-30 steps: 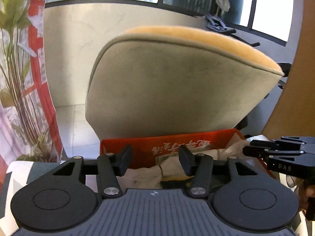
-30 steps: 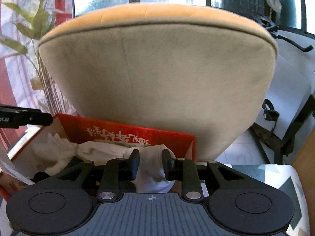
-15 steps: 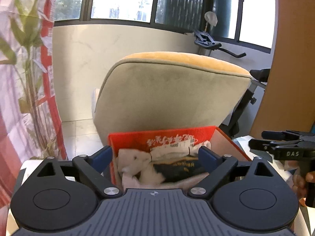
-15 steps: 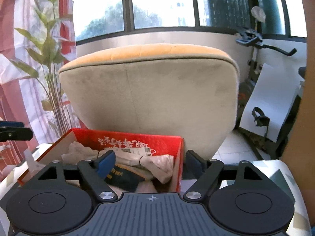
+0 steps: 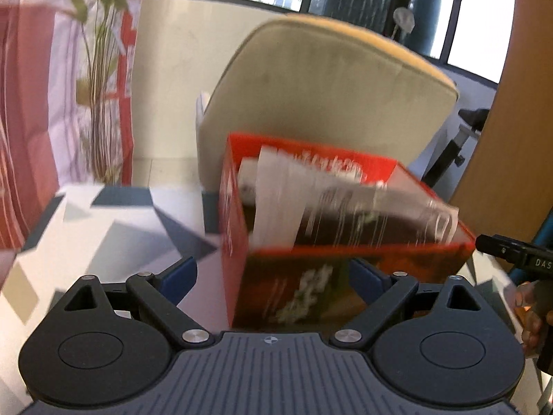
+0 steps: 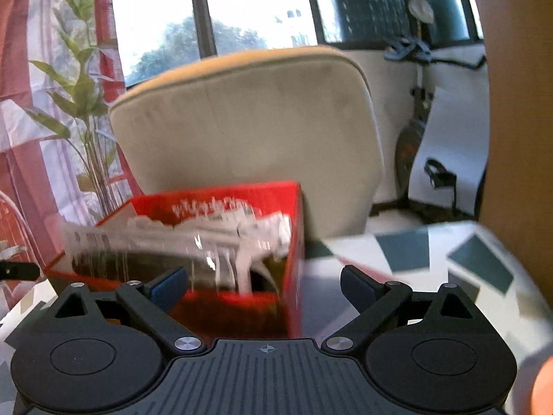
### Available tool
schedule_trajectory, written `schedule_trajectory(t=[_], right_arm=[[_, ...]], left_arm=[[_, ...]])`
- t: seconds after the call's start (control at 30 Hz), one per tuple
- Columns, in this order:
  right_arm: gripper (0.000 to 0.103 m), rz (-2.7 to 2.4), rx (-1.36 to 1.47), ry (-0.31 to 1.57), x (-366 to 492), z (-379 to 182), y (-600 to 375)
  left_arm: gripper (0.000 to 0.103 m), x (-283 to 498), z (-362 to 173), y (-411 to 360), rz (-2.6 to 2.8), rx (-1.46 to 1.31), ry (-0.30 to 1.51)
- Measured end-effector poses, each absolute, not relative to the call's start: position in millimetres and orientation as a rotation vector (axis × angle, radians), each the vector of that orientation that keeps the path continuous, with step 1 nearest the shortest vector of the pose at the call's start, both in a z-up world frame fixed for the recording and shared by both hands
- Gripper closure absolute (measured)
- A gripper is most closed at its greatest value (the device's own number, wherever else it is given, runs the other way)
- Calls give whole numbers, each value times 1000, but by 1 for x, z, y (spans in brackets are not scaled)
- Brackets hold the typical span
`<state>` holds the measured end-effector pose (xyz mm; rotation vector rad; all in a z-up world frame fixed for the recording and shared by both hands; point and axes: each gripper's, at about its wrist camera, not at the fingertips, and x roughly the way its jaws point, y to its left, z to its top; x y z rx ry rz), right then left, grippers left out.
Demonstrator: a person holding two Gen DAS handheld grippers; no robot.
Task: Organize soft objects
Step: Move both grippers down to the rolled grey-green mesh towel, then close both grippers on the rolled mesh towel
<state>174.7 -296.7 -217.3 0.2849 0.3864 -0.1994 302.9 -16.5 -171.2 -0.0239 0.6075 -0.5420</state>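
1. The left claw (image 5: 273, 276) is spread wide and grips nothing; its blue-tipped fingers (image 5: 179, 275) stand to either side of the near left corner of the red box (image 5: 235, 228), with no contact visible.
2. The right claw (image 6: 264, 285) is opening, with nothing clamped; the near right corner of the box (image 6: 292, 242) lies between its fingers (image 6: 169, 285), apart from both tips.
3. The box stands on the desk (image 5: 114, 228), which carries a white cloth with grey, blue and tan angular patches.
4. Inside the box lie the soft things (image 5: 276, 186): pale, cloth-like bundles over a dark piece, some seemingly in clear wrapping. Motion blur hides the details.
5. The box's inner far wall carries white lettering, too smeared to read.
6. Behind the box stands a beige chair (image 6: 249, 121) with a yellow top edge, its back close to the box's far side.
7. In the left view, the right claw's black tip shows at the far right edge, beside the box's right corner, with a hand (image 5: 528, 314) under it.
8. A plant (image 6: 79, 103) and a red-and-white curtain (image 5: 27, 103) stand to the left, and windows run behind.
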Motion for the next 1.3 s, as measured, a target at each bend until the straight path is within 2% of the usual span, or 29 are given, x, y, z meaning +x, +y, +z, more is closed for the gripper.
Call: schedule_trajectory(t=[0.27,0.4,0.47,0.6,0.73,0.8,1.0,1.07,1.2,1.3], right_arm=[[20,-178,327,496,176,-262,-283],[25,-169,346,548,186,-279,-276],[32,-170,357,575,191,-285,-273],[35,-172,374,608,196,-295,-270],[47,-175,384,640,202,-304,-268],[54,-165,381,661,205,-307,-264],[58,-171,369,670,201,-311,-257],[62,-170,363,667,198,-311,-257],[68,-173,396,670,193,-311,-258],[74,-161,423,672,188,-310,-259]], left_arm=[[10,307,-210,-16,-530,-30,696],[19,311,-225,-17,-524,-43,738],[24,313,-230,-16,-525,-49,752],[32,317,-238,-14,-526,-63,778],[45,323,-247,-16,-523,-78,803],[48,322,-251,-17,-520,-78,810],[50,318,-254,-19,-498,-68,804],[56,317,-254,-19,-491,-60,803],[80,316,-255,-15,-502,-76,810],[86,312,-254,-13,-508,-78,814]])
